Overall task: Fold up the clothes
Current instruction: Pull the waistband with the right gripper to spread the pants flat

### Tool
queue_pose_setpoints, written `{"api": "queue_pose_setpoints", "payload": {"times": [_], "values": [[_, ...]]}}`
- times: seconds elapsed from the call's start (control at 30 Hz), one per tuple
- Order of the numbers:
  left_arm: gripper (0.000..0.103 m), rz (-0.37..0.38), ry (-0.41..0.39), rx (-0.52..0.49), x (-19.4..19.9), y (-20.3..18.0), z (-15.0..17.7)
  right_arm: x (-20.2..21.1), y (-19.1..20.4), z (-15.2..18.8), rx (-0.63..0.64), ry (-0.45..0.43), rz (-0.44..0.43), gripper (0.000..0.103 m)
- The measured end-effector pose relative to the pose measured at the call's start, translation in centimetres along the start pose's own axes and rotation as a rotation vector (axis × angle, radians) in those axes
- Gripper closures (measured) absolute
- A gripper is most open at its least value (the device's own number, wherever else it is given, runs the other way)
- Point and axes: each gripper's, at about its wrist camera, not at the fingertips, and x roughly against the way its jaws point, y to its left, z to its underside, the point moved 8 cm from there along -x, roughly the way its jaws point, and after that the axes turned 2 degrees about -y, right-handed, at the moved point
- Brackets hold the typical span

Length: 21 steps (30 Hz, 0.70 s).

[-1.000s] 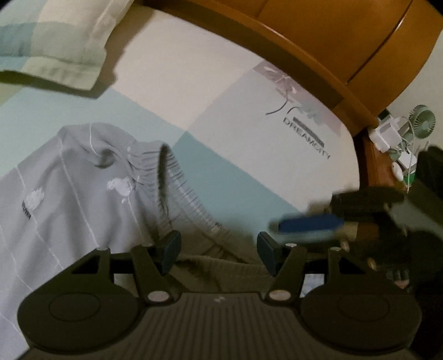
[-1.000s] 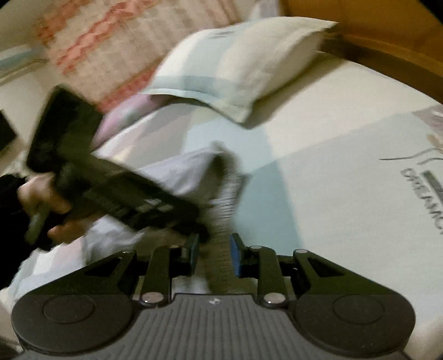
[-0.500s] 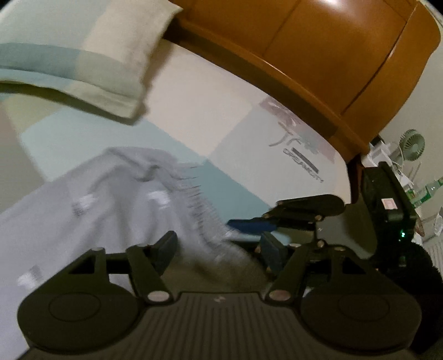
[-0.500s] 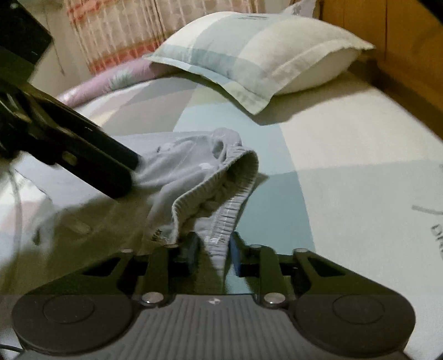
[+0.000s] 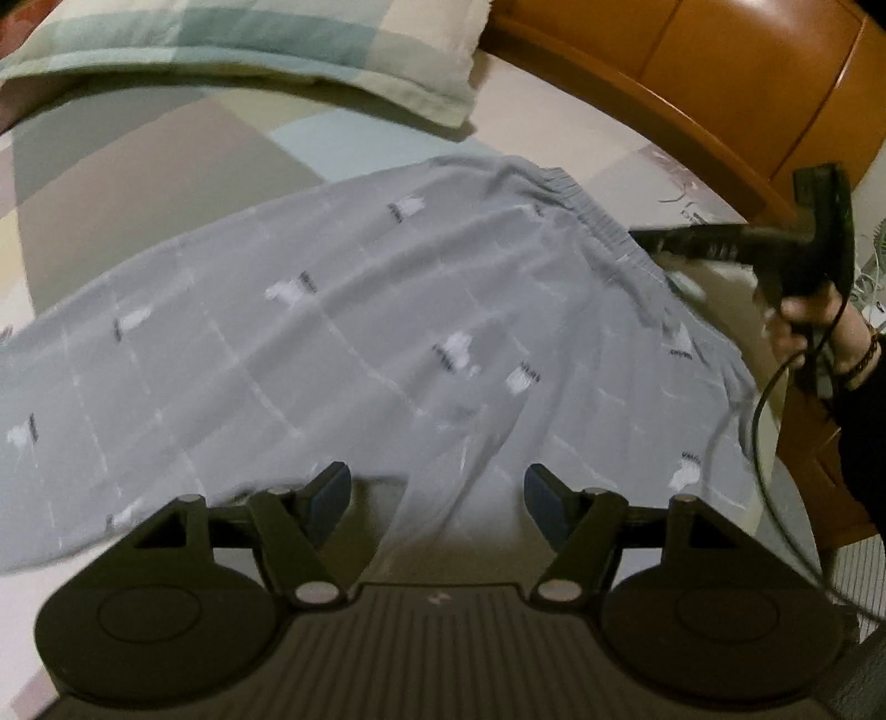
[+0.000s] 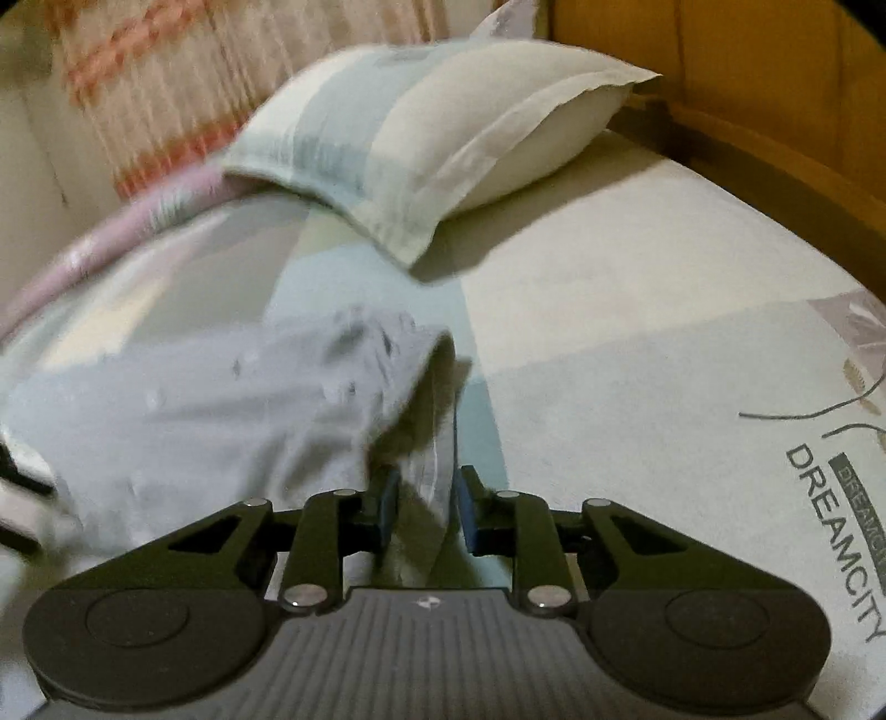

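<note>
The bedsheet [image 6: 637, 343] carries printed lettering — "DREAMCITY" — beside a smaller, blurred label of similar wording.

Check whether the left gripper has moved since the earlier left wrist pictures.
Yes. The left gripper has pulled back from the wooden headboard and swung toward the pillow; far more of the grey pants now shows.

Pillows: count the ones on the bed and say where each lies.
1. The pillow lies at the head of the bed by the wooden headboard, beyond the grey trousers. Others may sit outside the two views.
</note>
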Motion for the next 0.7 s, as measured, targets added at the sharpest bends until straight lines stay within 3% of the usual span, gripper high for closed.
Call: {"api": "queue_pose_setpoints", "payload": {"times": [0.23, 0.37, 0.5, 0.7], "values": [[0.033, 0.0, -0.007, 0.025, -0.2, 0.6, 0.1, -4.9, -1.0, -2.8, -0.024, 0.044, -0.015, 0.071], [0.033, -0.023, -0.008, 0.023, -0.3, 0.8, 0.3, -5.6, -1.6, -3.8, 0.005, 0.038, 0.104, 0.09], [0.033, -0.023, -0.037, 0.022, 0.6, 0.7, 0.5, -1.7, -1.1, -3.0, -0.009, 0.013, 0.091, 0.087], [0.032, -0.002, -0.066, 0.008, 1.7, -0.4, 1.8, 4.7, -0.5, 3.8, -0.128, 0.04, 0.058, 0.087]]}}
